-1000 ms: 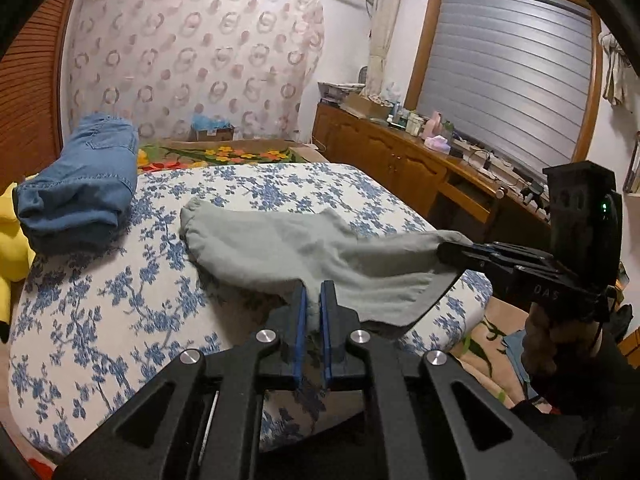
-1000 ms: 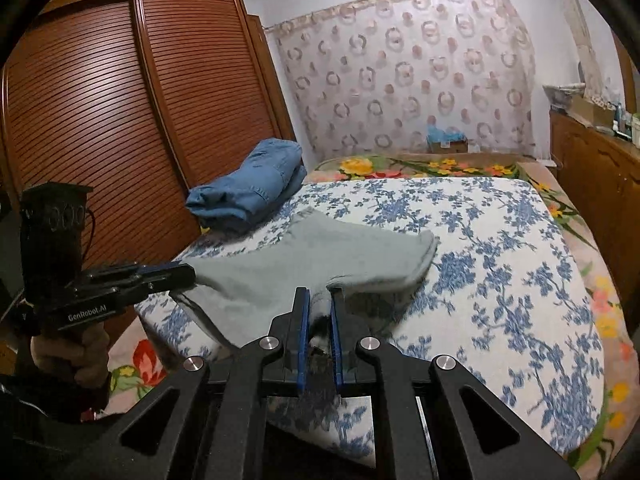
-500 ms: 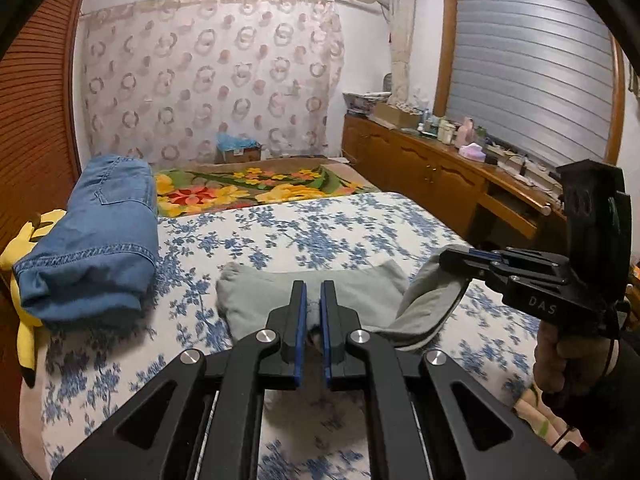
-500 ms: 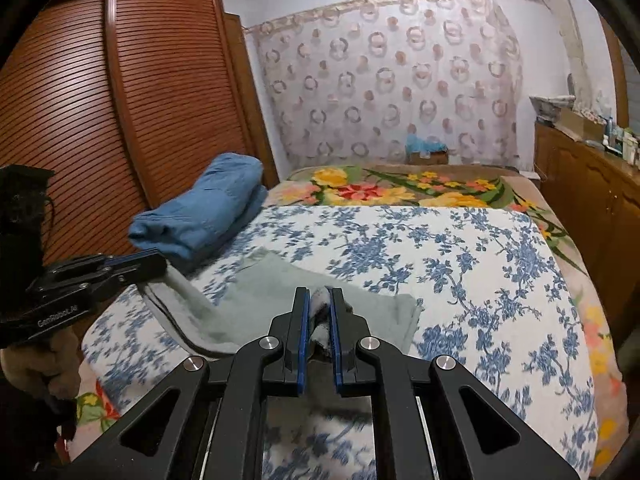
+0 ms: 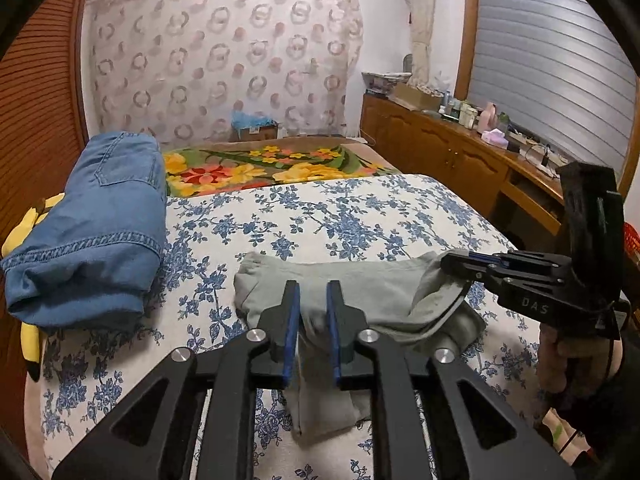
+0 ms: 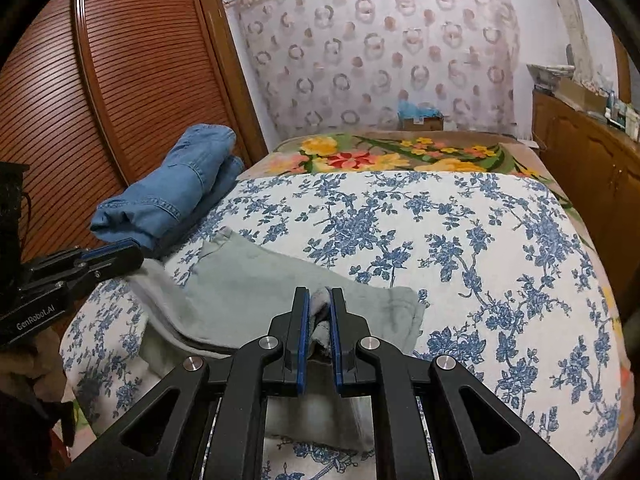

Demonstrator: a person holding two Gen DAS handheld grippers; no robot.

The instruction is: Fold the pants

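Observation:
Grey-green pants [image 5: 360, 292] lie folded over on the blue-flowered bedspread [image 5: 340, 220], near its front edge. My left gripper [image 5: 313, 312] has its jaws parted, with a fold of the pants loose between them. My right gripper [image 5: 452, 262] shows at the right of the left wrist view, holding the pants' right corner. In the right wrist view the right gripper [image 6: 320, 312] is nearly closed on a bunch of the grey cloth [image 6: 256, 292]. The left gripper [image 6: 116, 256] shows at the left there, at the pants' left edge.
Folded blue jeans [image 5: 92, 228] lie at the bed's left side over a yellow plush toy [image 5: 24, 232]. A flowered blanket [image 5: 272, 168] covers the far end. A wooden wardrobe [image 6: 120, 80] stands left and a cluttered wooden cabinet [image 5: 460, 152] right.
Both grippers carried the pants' near edge forward over the rest, folding them and lowering them onto the bed. The left jaws have parted from shut; the right jaws have loosened slightly.

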